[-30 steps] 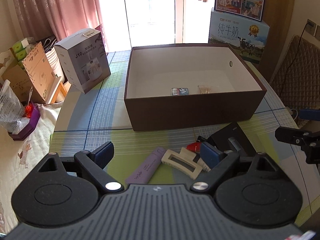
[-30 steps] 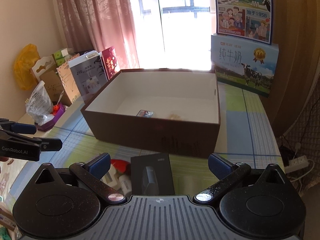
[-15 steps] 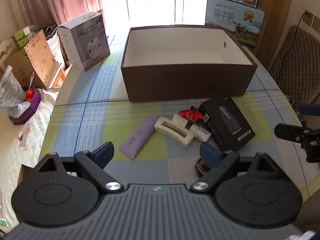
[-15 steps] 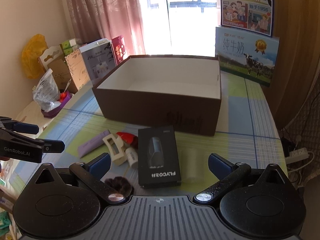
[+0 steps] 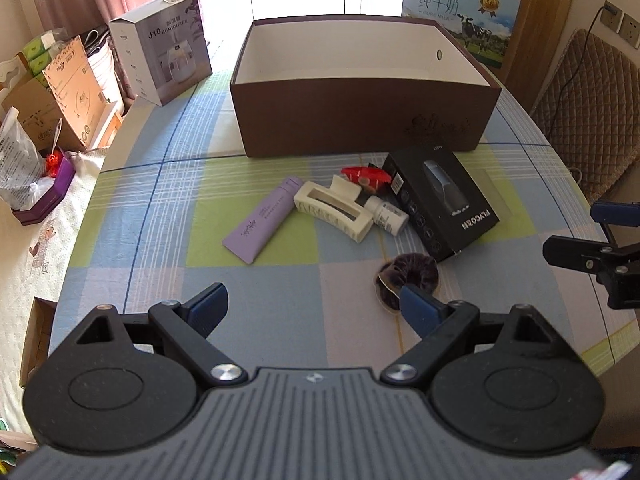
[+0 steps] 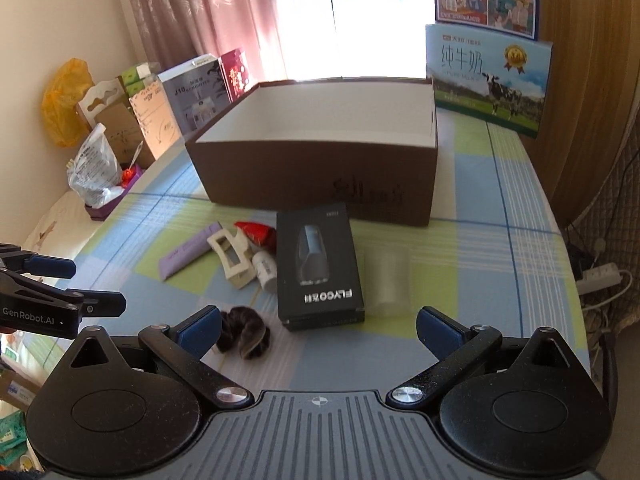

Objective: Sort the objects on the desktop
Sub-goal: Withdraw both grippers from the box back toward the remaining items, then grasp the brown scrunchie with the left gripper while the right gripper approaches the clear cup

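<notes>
Fingers: both pairs stand spread wide with nothing between them. The left gripper (image 5: 312, 304) hangs over bare cloth just short of the clutter; the right gripper (image 6: 318, 324) sits low at the near end of the black box (image 6: 320, 264).
Nearest thing: a dark scrunchie (image 5: 408, 280) lies just beside the left gripper's right finger (image 5: 416, 310), closest to the table edge, so it looks the easiest first pick.
Loose pile: a lilac tube (image 5: 264, 220), cream hair claw (image 5: 332, 210), small white bottle (image 5: 388, 214) and red packet (image 5: 366, 176) huddle together, touching or overlapping, with the black box against their right side.
Clear piece: a see-through item (image 6: 388, 280) lies just right of the black box; what it is I cannot tell.
Destination: the brown open box (image 5: 360, 120) stands behind the pile, mouth up, presumably to receive the items; its floor is hidden from both views.
Table: a checked cloth (image 5: 160, 208) covers it.
Stage: I'd judge nothing is picked yet.
</notes>
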### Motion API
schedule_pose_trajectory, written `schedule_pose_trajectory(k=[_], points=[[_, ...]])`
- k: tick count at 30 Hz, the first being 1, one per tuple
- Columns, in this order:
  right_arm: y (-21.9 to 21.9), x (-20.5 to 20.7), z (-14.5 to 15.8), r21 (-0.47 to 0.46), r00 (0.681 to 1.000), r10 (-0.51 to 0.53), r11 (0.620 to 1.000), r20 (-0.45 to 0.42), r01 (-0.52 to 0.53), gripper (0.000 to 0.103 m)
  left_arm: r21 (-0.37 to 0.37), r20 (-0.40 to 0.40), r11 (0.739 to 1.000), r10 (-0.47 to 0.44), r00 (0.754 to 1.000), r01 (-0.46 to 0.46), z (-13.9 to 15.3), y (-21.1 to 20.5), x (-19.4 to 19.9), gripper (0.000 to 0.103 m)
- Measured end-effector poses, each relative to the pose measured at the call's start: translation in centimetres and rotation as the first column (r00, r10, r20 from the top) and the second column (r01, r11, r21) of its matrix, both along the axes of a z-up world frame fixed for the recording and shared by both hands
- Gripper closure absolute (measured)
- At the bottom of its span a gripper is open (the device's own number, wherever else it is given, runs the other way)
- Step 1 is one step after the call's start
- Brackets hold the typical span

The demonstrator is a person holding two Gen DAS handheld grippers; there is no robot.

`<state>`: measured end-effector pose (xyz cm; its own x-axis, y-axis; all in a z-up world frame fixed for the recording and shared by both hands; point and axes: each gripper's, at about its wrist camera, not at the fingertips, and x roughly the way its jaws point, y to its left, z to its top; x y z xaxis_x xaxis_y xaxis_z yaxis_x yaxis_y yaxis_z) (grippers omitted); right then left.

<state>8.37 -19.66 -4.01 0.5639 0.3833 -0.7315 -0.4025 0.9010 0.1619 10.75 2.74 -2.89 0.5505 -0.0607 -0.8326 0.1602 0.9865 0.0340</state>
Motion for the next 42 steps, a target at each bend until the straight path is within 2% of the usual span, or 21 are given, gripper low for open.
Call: schedule_pose_trajectory(k=[20, 42], points=[[-0.8, 0.1, -2.7, -0.039, 0.996, -0.028, 0.999, -0.089, 0.025, 0.002, -0.01, -0.06, 0.998, -0.068, 0.996, 0.067, -2.6, -2.5, 0.0, 0.012], [-3.0, 2.2, -5.2, -0.068, 0.98, -0.121, 0.991, -0.157, 0.111, 0.002, -0.026, -0.116, 0.987, -0.158, 0.981, 0.157, -6.5, -5.6, 3.1, 0.013]])
